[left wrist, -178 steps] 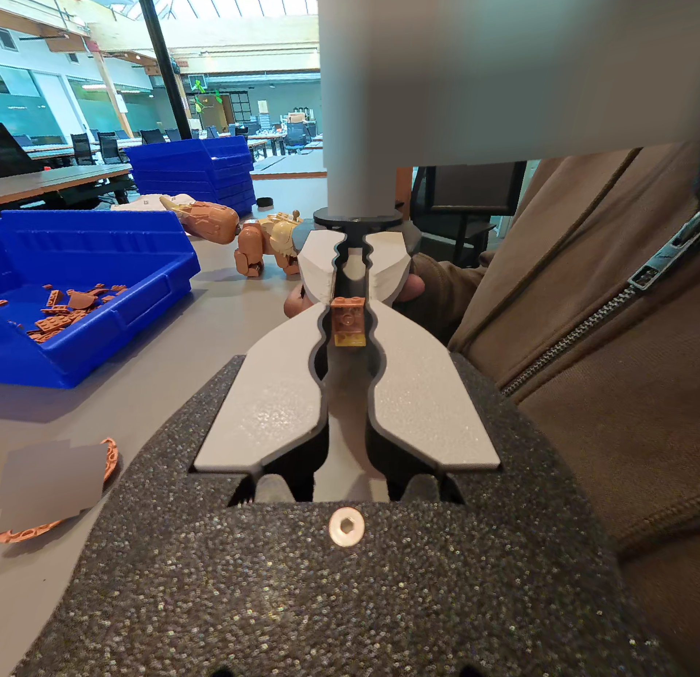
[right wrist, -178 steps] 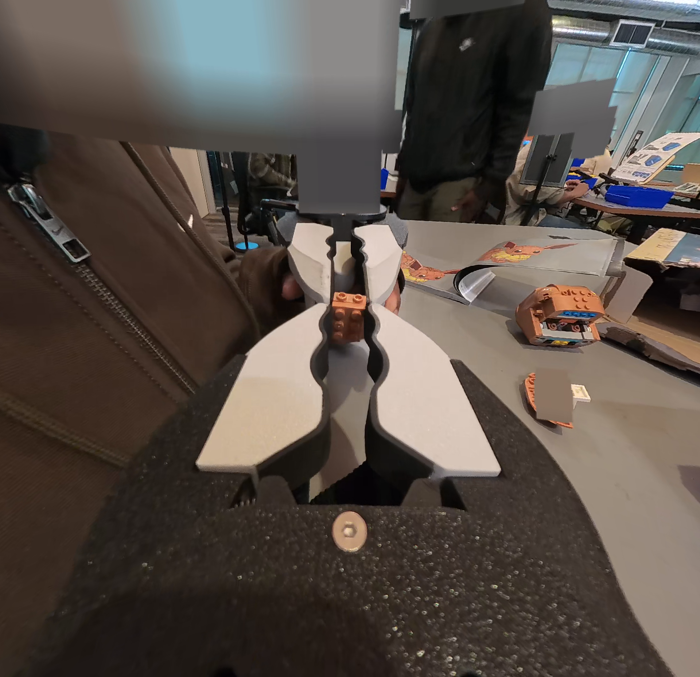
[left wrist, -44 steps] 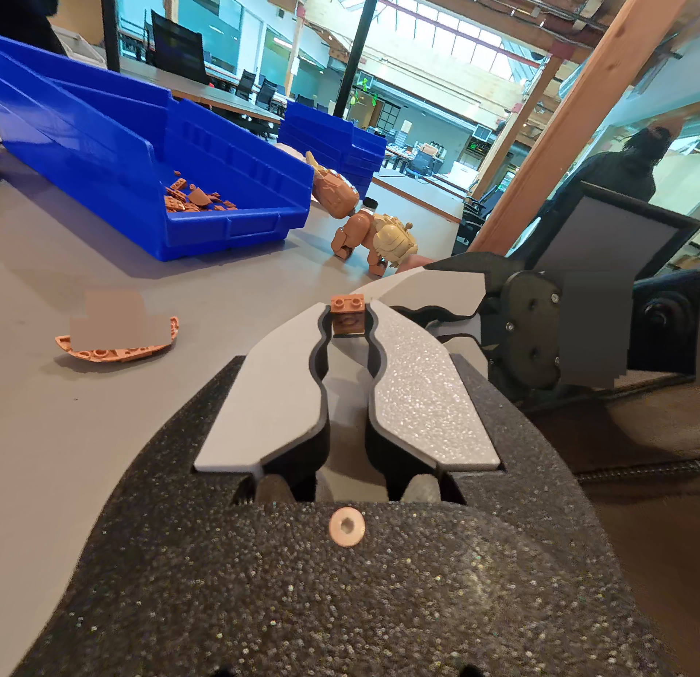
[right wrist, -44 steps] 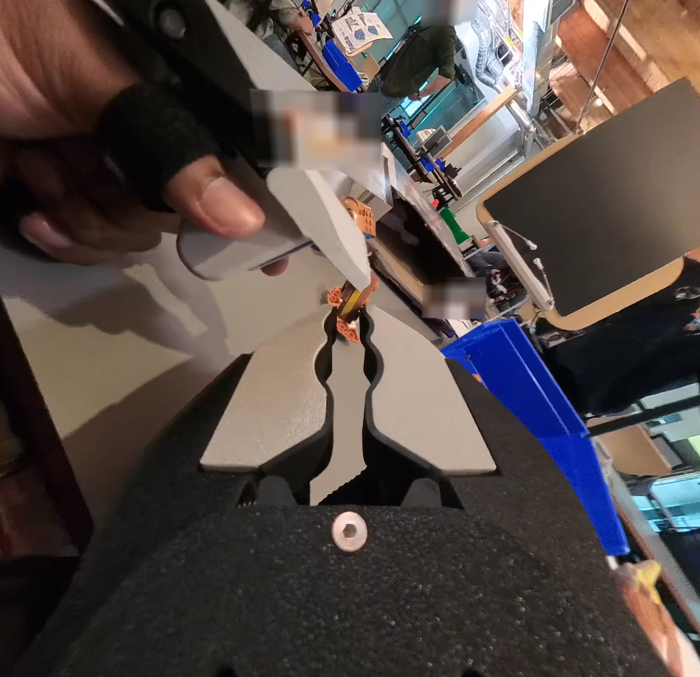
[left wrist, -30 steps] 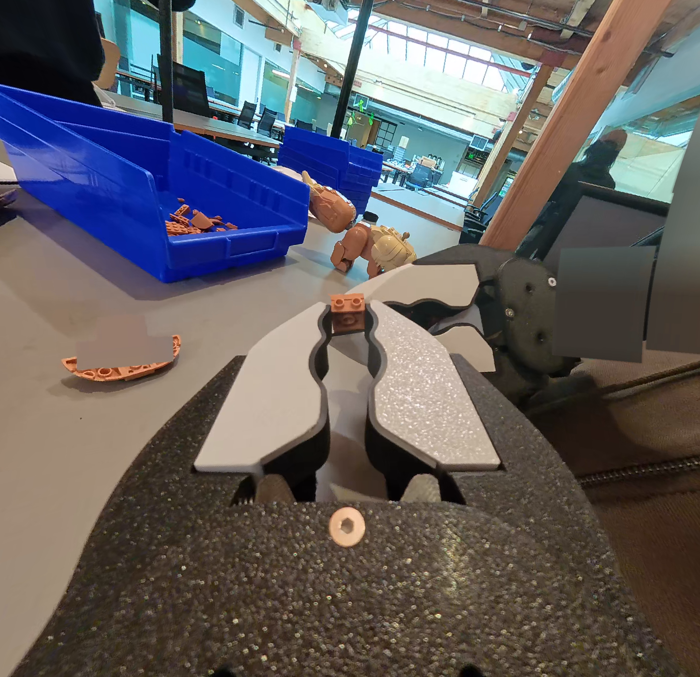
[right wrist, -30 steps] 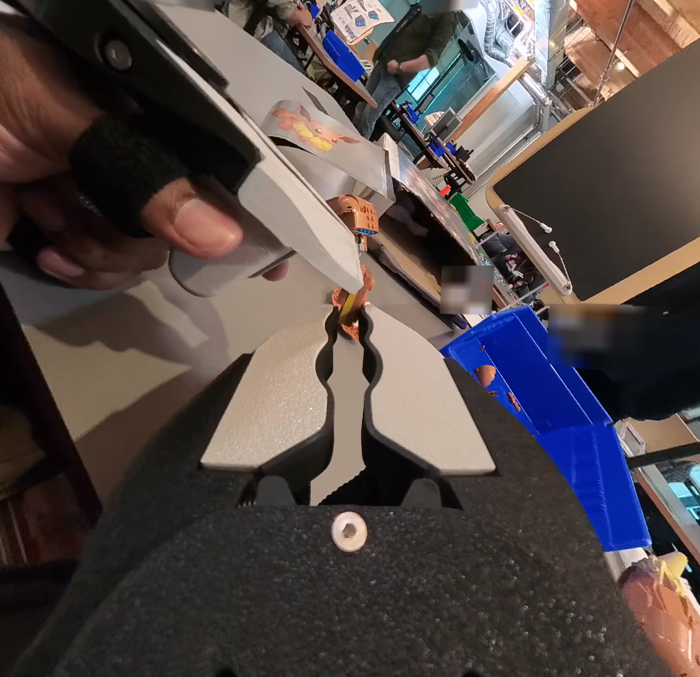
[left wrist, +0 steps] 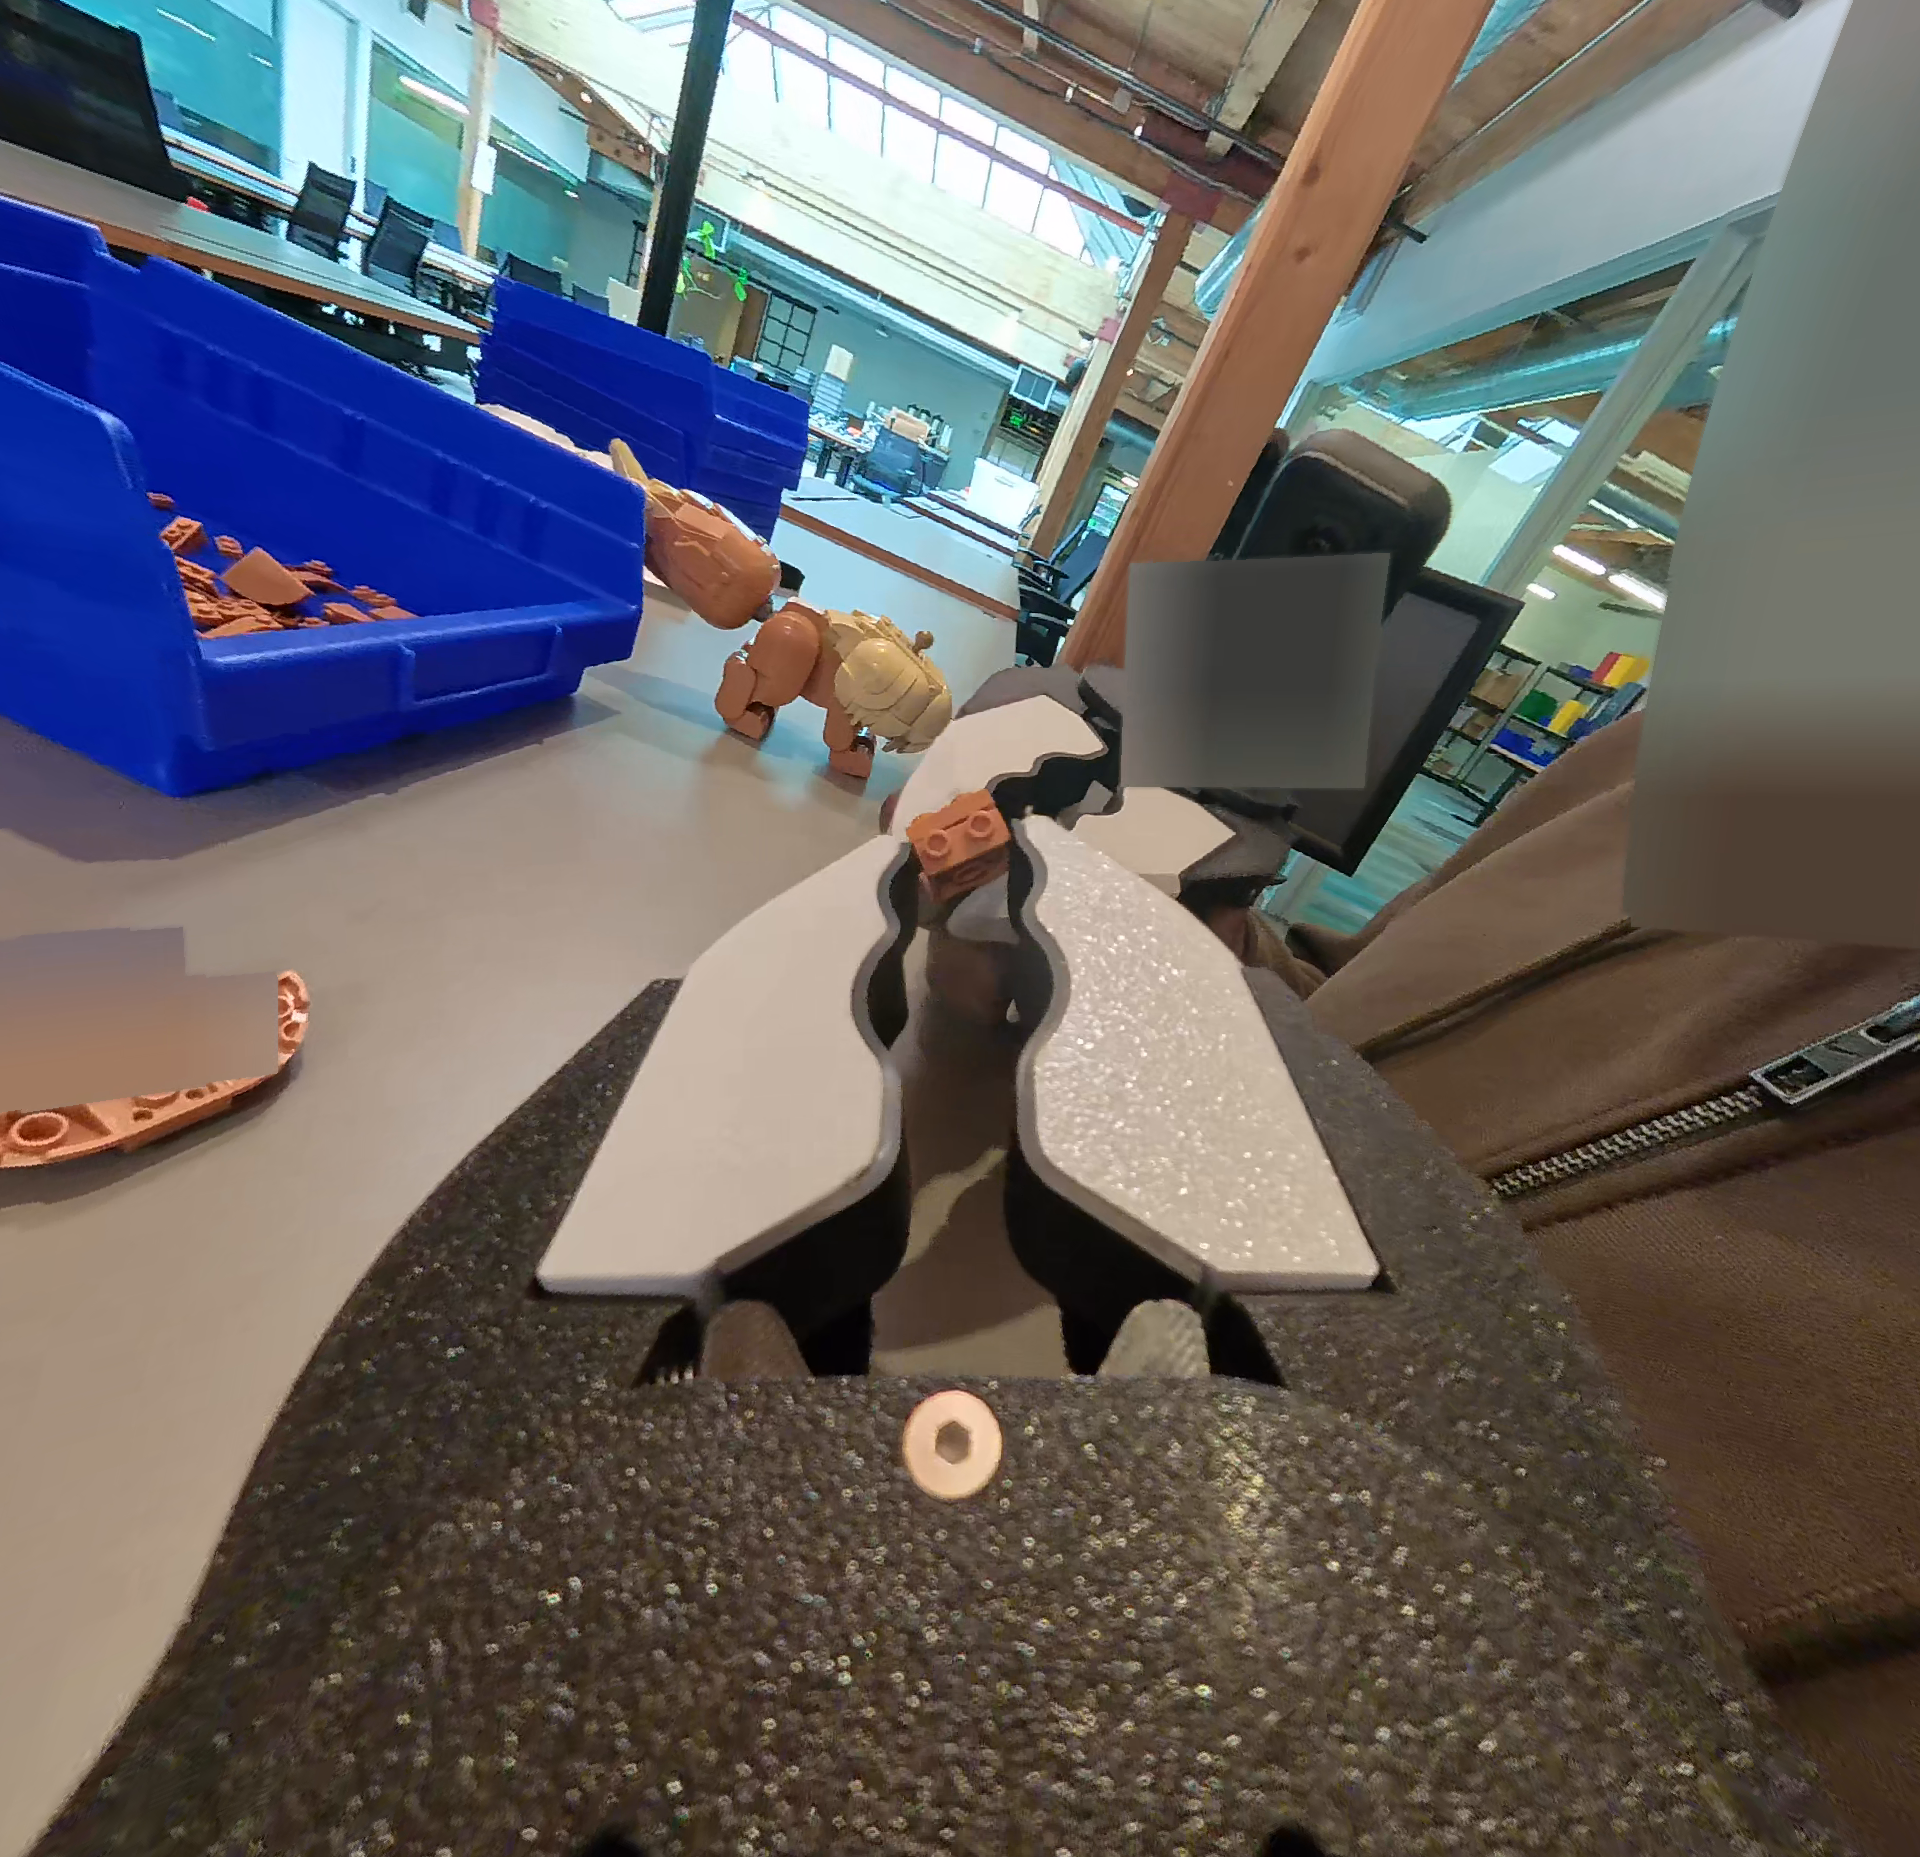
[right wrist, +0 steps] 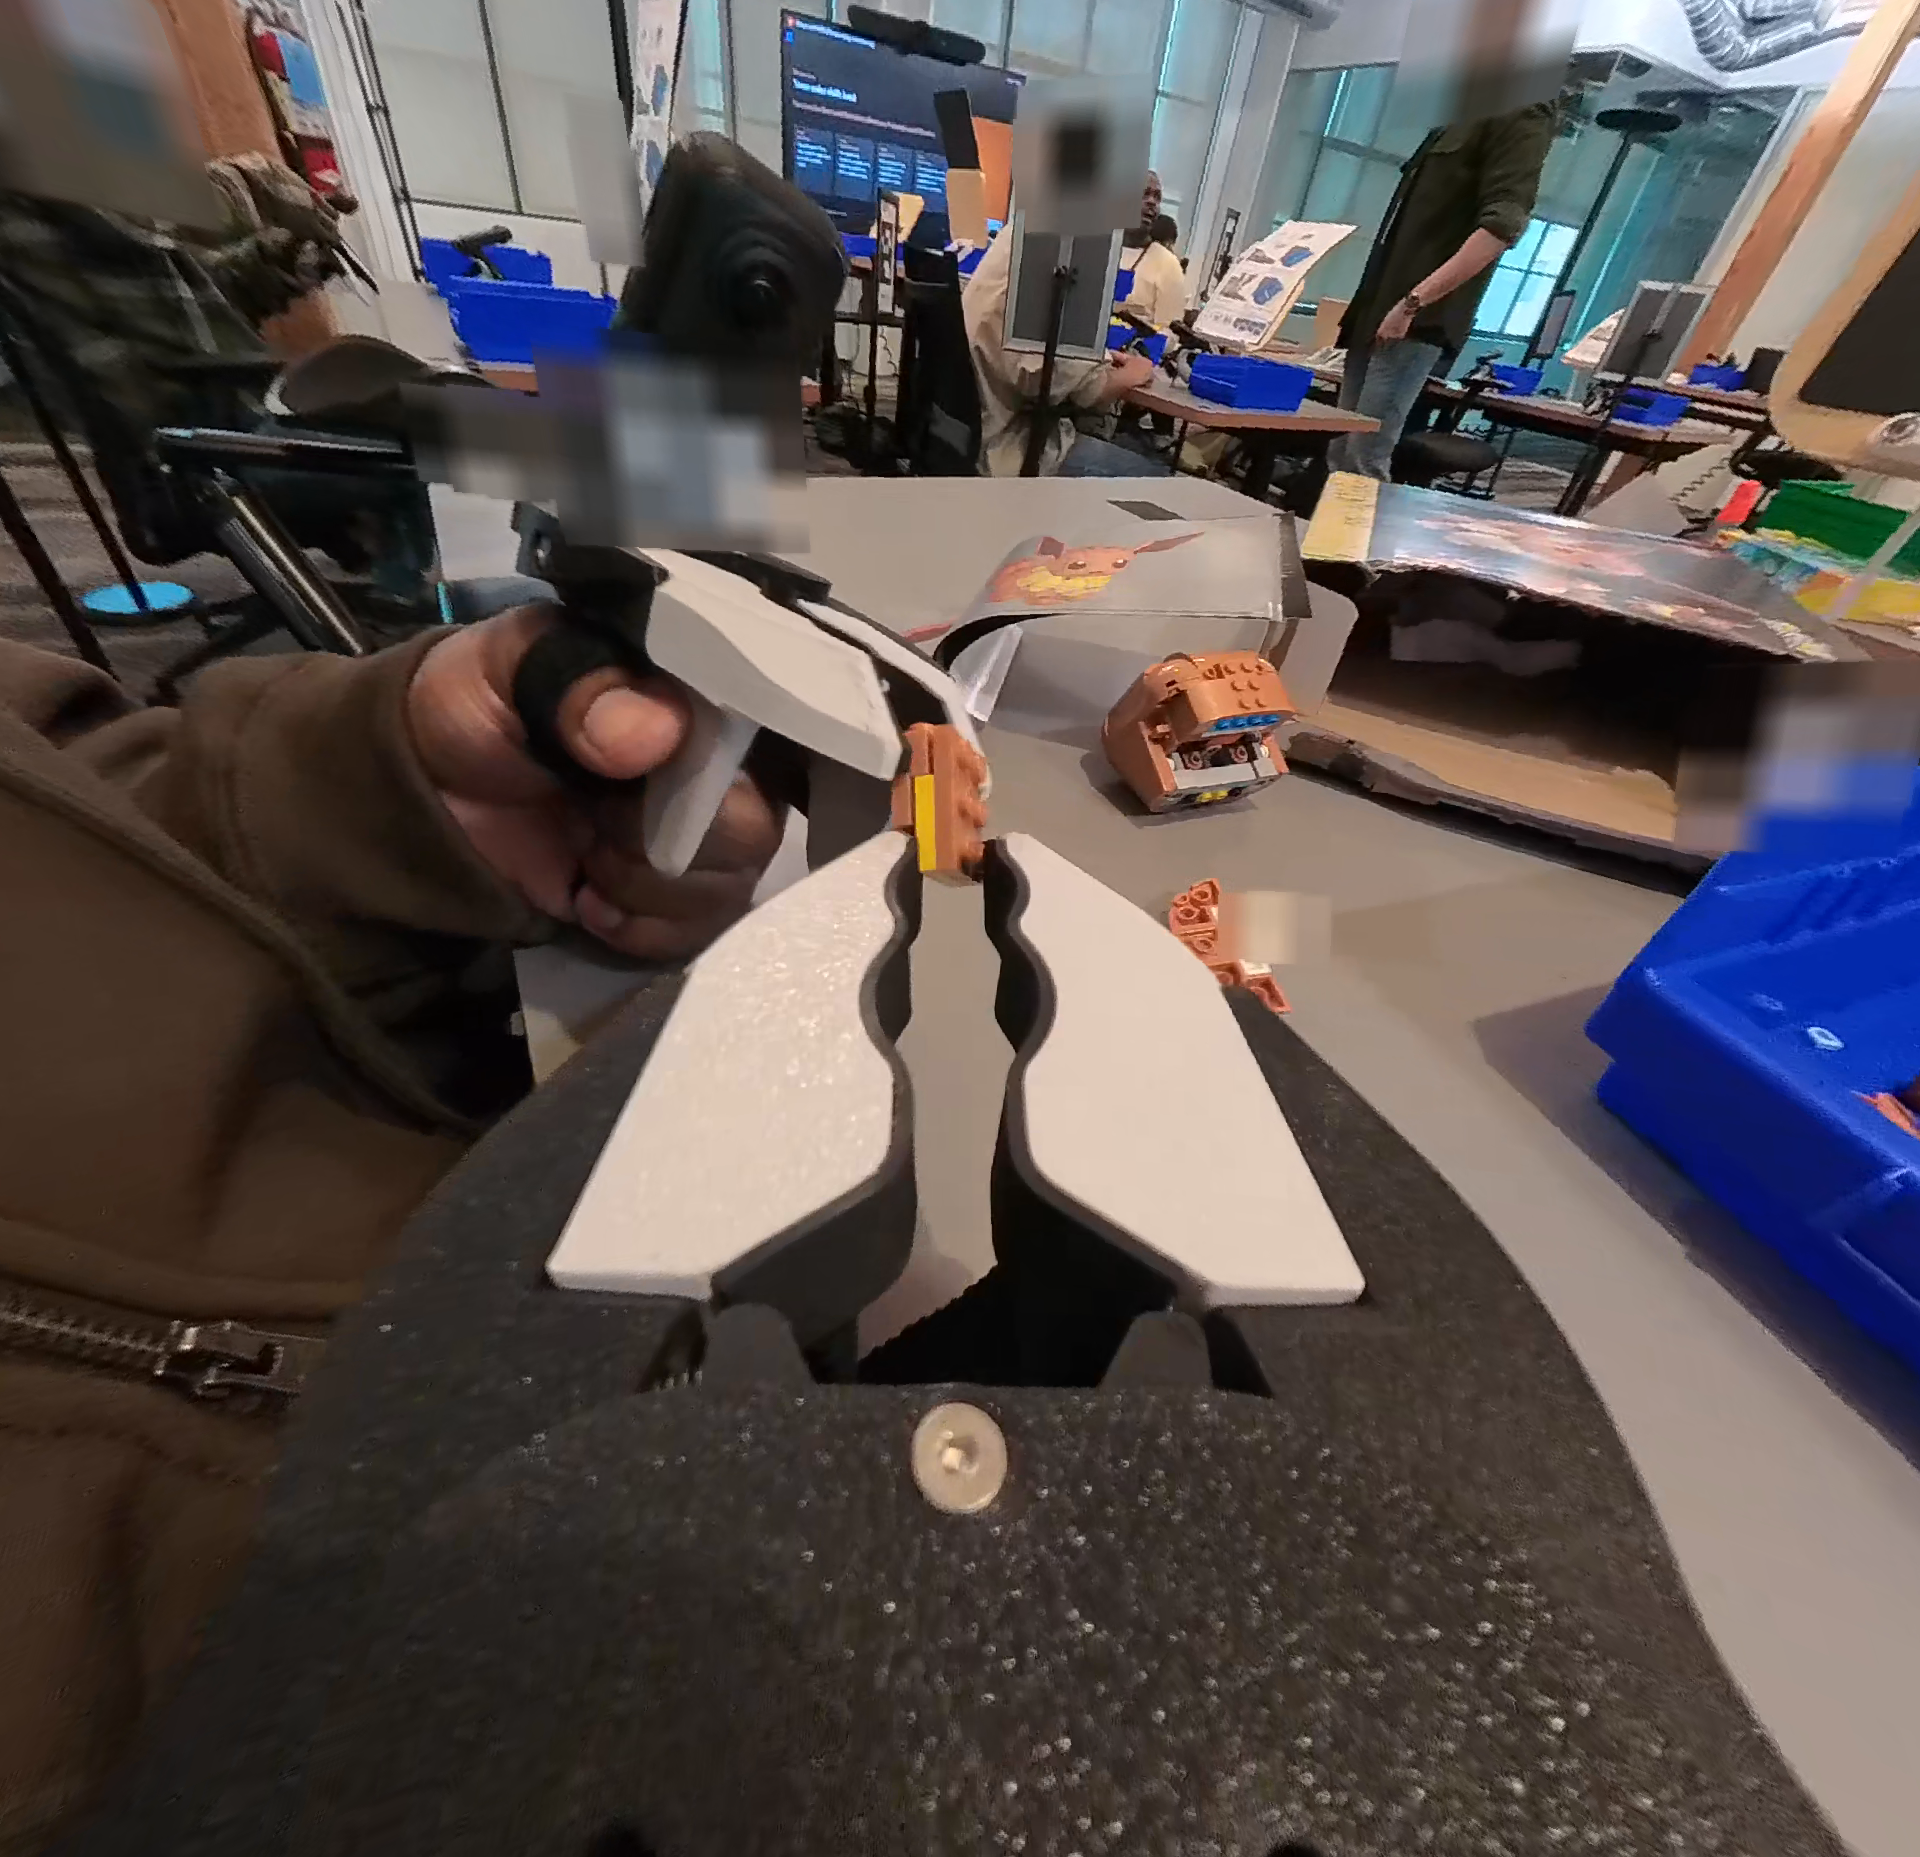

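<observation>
- Brick (left wrist: 958, 843) up front: small and brown, pinched at the tip of the left tool (left wrist: 961, 857), tilted, studs facing up and a bit left.
- Left tool is clamped on that brick, fingers narrow, held above the grey counter (left wrist: 436, 903).
- From the right view, the brick (right wrist: 940, 801) shows a yellow strip along one side, and the left tool (right wrist: 914, 758) comes in from the left in a hand (right wrist: 561, 768) with a brown sleeve.
- Right tool (right wrist: 951, 857) has its fingers close together, tips right at the lower end of the brick; touching it, it seems, but whether it truly grips I cannot tell.
- In the left view the right tool (left wrist: 1023, 768) sits just beyond the brick, tip to tip.
- Off to the left, a blue bin (left wrist: 436, 654) with loose brown pieces inside, and a curved brown plate (left wrist: 156, 1106) lying flat on the counter nearer the camera.
- Behind the tools, a tan-and-brown built figure (left wrist: 842, 690) stands on the counter.
- Right view: a brown built head (right wrist: 1195, 732) rests on the counter past the tools, a few small brown pieces (right wrist: 1210, 934) nearer, a booklet (right wrist: 1122, 581) behind, another blue bin (right wrist: 1787, 1069) at the right edge.
</observation>
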`<state>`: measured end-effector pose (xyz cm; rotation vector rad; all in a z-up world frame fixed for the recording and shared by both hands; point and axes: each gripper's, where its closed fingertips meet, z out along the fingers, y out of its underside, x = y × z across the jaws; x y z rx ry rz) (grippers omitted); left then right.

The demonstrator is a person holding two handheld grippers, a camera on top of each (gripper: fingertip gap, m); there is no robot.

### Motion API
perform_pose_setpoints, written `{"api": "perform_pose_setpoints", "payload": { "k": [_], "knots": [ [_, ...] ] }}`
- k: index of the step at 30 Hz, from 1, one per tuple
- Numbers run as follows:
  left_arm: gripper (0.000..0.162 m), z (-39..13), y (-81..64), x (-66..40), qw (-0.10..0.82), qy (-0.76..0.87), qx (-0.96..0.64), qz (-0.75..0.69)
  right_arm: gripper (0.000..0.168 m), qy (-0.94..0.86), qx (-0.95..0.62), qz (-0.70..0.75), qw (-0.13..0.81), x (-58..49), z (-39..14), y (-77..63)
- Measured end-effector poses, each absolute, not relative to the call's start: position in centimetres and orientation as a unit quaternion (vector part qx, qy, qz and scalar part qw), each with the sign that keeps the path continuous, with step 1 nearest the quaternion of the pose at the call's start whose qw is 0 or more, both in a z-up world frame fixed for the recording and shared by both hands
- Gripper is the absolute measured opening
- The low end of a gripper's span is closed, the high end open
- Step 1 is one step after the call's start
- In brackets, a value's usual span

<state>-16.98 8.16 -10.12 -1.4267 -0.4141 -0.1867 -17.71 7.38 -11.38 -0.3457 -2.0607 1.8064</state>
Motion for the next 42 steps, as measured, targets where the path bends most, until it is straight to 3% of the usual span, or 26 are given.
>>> {"api": "perform_pose_setpoints", "payload": {
  "k": [5, 12, 22, 29, 36, 42],
  "knots": [
    [0.016, -10.1, 8.2, -17.0, 0.733, -0.186, -0.647, -0.098, 0.011, -0.725, -0.132, 0.654, 0.171, -17.8, -11.3, 7.4],
    [0.016, -10.0, 8.3, -17.8, 0.74, -0.228, -0.63, -0.061, 0.007, -0.72, -0.131, 0.587, 0.347, -19.4, -11.3, 8.2],
    [0.024, -10.1, 8.7, -18.4, 0.736, -0.255, -0.627, -0.029, 0.007, -0.722, -0.133, 0.551, 0.398, -19.7, -11.3, 8.3],
    [0.016, -10.0, 8.7, -18.4, 0.742, -0.252, -0.62, -0.026, 0.008, -0.72, -0.121, 0.542, 0.417, -19.5, -11.3, 8.2],
    [0.016, -10.4, 8.8, -18.2, 0.724, -0.249, -0.643, -0.017, 0.018, -0.727, -0.059, 0.446, 0.518, -19.8, -11.4, 8.3],
    [0.016, -10.7, 9.0, -18.0, 0.712, -0.236, -0.662, 0.0, 0.013, -0.739, -0.03, 0.408, 0.535, -19.8, -11.8, 8.2]
  ]
}}
